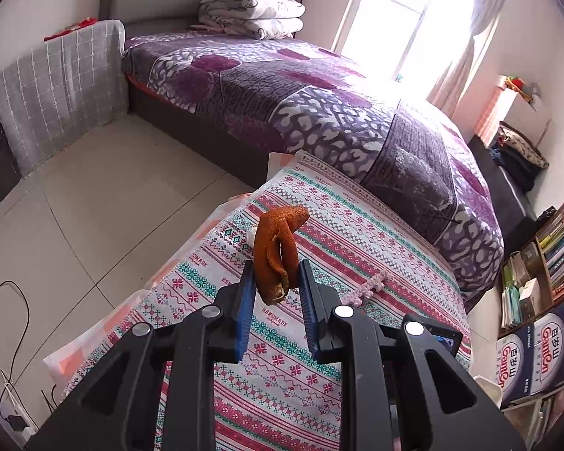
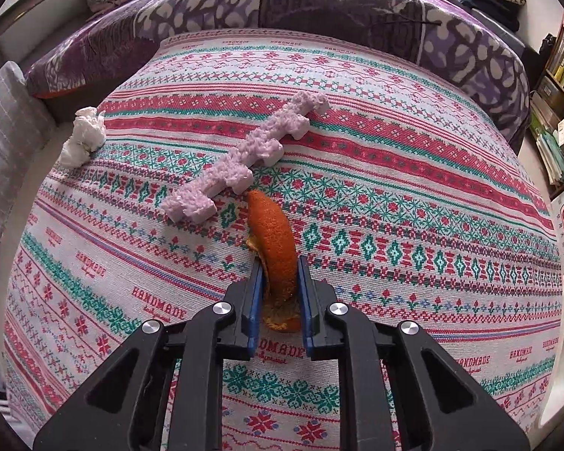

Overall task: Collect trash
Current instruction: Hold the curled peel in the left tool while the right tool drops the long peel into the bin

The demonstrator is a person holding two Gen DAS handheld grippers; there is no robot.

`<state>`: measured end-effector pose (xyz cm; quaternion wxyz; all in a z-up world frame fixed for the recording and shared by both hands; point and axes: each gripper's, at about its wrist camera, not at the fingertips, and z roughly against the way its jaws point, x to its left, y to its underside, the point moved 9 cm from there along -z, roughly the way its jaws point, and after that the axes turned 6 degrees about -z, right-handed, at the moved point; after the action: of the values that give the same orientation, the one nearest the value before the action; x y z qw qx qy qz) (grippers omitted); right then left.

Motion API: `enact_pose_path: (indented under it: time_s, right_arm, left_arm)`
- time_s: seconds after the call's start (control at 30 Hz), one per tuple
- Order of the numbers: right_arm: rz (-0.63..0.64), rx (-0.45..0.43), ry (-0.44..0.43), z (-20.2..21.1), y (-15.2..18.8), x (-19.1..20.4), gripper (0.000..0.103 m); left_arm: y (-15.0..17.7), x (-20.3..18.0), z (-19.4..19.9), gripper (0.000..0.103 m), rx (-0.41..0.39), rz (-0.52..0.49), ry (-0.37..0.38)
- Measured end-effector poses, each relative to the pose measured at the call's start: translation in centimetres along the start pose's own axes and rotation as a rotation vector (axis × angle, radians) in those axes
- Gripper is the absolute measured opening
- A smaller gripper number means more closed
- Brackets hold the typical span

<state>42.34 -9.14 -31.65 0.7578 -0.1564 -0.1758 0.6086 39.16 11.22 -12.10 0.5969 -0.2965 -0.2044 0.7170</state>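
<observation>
Left wrist view shows the left gripper raised above a patterned tablecloth, its blue pads closed on a curled orange peel that stands up between them. Beyond lie a purple bed, tiled floor and bookshelf.

Right wrist view, closer to the cloth, shows the right gripper clamped on a second orange peel piece. Just past its tip lies a notched pale-purple foam strip; a crumpled white tissue sits well apart, near the cloth's far-left edge.
</observation>
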Motion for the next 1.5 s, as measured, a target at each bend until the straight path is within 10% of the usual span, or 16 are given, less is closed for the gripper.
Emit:
enact_pose_path:
  time_s: [0.53, 1.5]
  right_arm:
    - [-0.111, -0.281, 0.041, 14.3, -4.6, -6.5, 0.015]
    - [-0.354, -0.298, 0.202, 19.4, 1.1, -24.5, 0.016]
  left_arm:
    - [1.1, -5.2, 1.1, 0.023, -0.06, -0.142, -0.022]
    - [10.2, -22.1, 0.2, 0.023, -0.044, -0.466, 0.089]
